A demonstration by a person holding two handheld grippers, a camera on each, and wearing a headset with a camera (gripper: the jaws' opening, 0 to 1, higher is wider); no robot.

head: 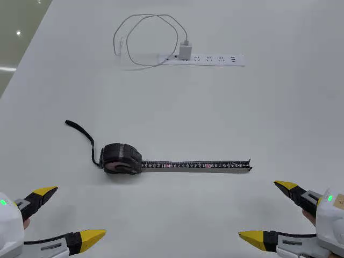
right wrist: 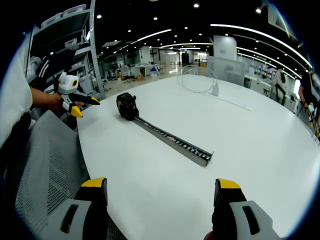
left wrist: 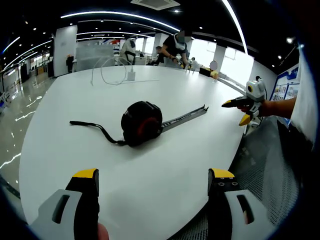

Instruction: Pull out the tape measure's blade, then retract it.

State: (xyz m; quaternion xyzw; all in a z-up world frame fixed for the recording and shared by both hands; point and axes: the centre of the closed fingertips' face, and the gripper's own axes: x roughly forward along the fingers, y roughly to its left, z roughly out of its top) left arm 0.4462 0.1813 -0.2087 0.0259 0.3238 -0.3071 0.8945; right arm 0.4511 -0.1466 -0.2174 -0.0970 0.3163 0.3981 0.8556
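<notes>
Currently the tape measure (head: 122,158) lies on the white table (head: 172,102), between the two grippers and a little farther from the person than both of them; its blade (head: 196,165) is pulled out and lies flat on the table, pointing to the right; a black strap (head: 80,131) trails from the case to the left. The left gripper (head: 78,210) is at the near left; its jaws stand wide apart with nothing between them, and it is apart from the case. The right gripper (head: 259,209) is at the near right, also wide open and holding nothing; the end of the blade is near it but not touching. Far behind, a power strip (head: 209,59) lies on the table.
</notes>
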